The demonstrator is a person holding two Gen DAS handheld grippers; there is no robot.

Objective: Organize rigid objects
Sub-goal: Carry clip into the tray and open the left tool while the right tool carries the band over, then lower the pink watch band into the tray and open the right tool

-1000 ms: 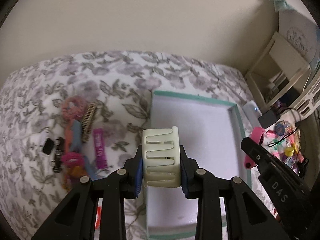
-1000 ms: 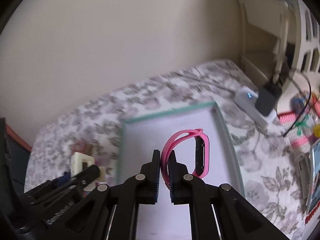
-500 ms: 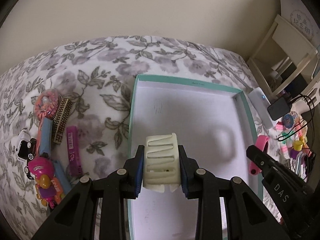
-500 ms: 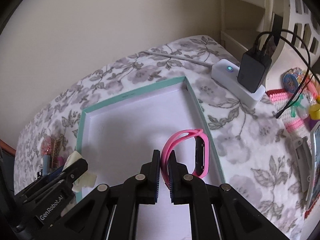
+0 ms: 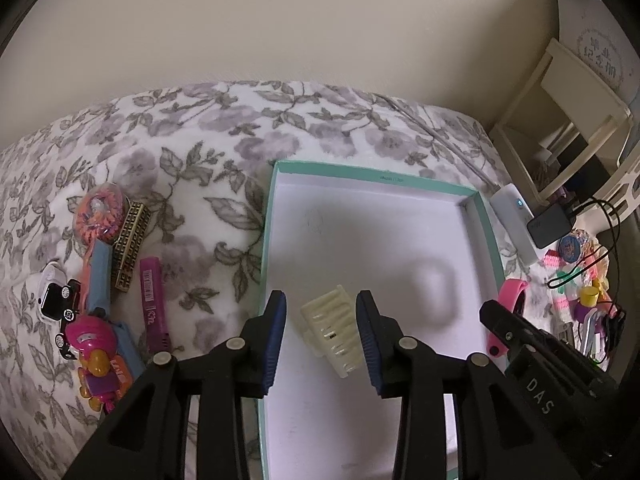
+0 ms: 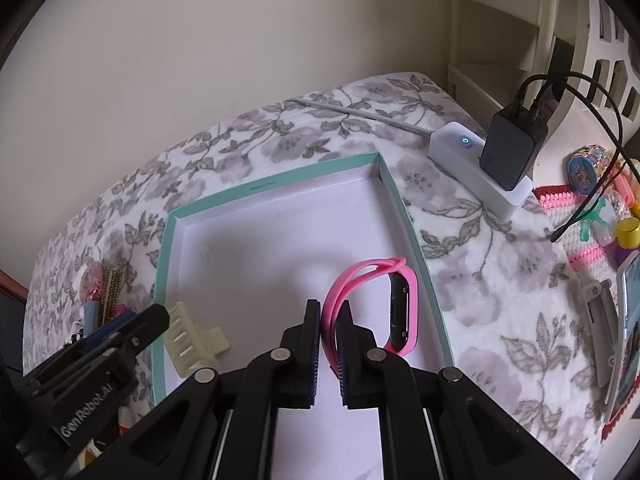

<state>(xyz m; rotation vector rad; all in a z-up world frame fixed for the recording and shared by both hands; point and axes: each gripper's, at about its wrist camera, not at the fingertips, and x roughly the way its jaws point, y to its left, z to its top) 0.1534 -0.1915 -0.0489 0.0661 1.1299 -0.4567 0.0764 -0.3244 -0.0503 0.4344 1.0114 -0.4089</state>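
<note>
Left tongs (image 5: pixel 320 340) are opening, the cream hair claw (image 5: pixel 330 330) loose between them on the teal box (image 5: pixel 376 178) floor. Right tongs (image 6: pixel 329 334) pinch the pink wristband (image 6: pixel 374 304) toward 3 o'clock; lower it before letting go.

We lose the near end of the teal-rimmed box (image 5: pixel 486 216) behind both grippers and the bottom edge. The right gripper (image 6: pixel 329 334) hides part of the pink band (image 6: pixel 412 296) where its pads pinch the strap. The print on the far box wall (image 6: pixel 262 188) is too small to read. The photo card (image 6: pixel 630 320) runs off the right edge.
</note>
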